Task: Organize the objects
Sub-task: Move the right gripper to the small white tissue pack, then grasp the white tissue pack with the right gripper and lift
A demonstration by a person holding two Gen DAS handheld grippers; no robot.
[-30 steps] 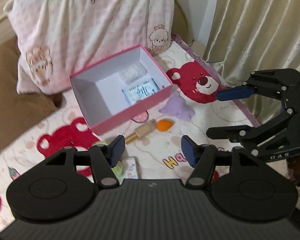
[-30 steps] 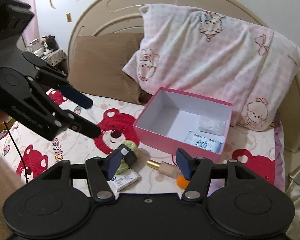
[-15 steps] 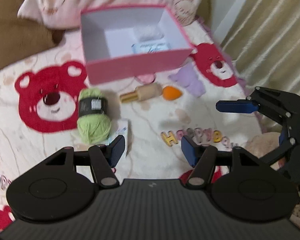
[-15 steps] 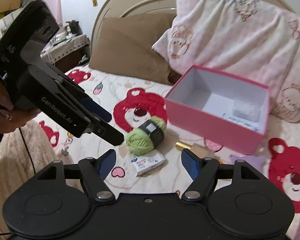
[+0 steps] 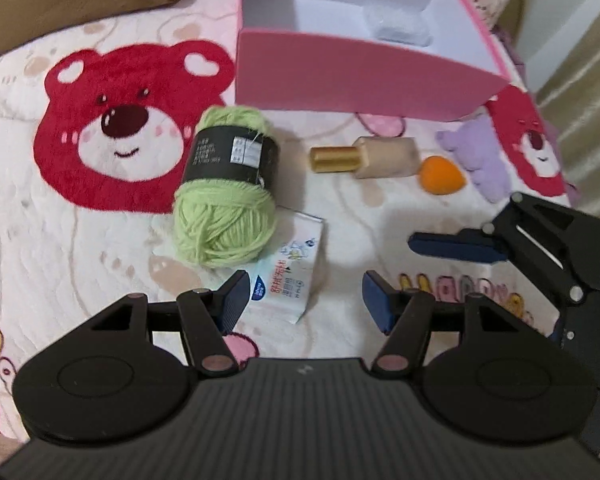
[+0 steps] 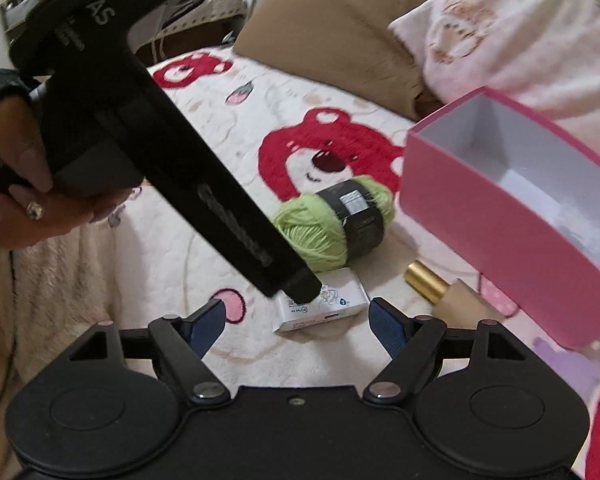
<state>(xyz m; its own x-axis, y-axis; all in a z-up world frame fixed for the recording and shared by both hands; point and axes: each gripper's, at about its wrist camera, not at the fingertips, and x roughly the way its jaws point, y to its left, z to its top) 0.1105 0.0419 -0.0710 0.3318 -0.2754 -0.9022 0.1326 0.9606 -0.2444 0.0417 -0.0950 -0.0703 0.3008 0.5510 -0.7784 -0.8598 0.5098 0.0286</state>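
On bed: pink box [image 5: 364,76] held two small packs; yarn ball [image 5: 226,188], tissue pack [image 5: 290,280], foundation bottle [image 5: 364,158], orange sponge [image 5: 440,176] remained outside. Left gripper [image 5: 304,300] fingers spread, empty; right gripper [image 6: 296,324] fingers opening, empty.

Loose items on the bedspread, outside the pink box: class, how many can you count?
4. Green yarn ball near the red bear print; tissue packet just in front of it; gold-capped bottle before the box; orange sponge beside the bottle. Others may be hidden.

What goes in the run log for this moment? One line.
left gripper: open, over tissue pack | right gripper: opening, empty, same pack | yarn, bottle, sponge: outside box
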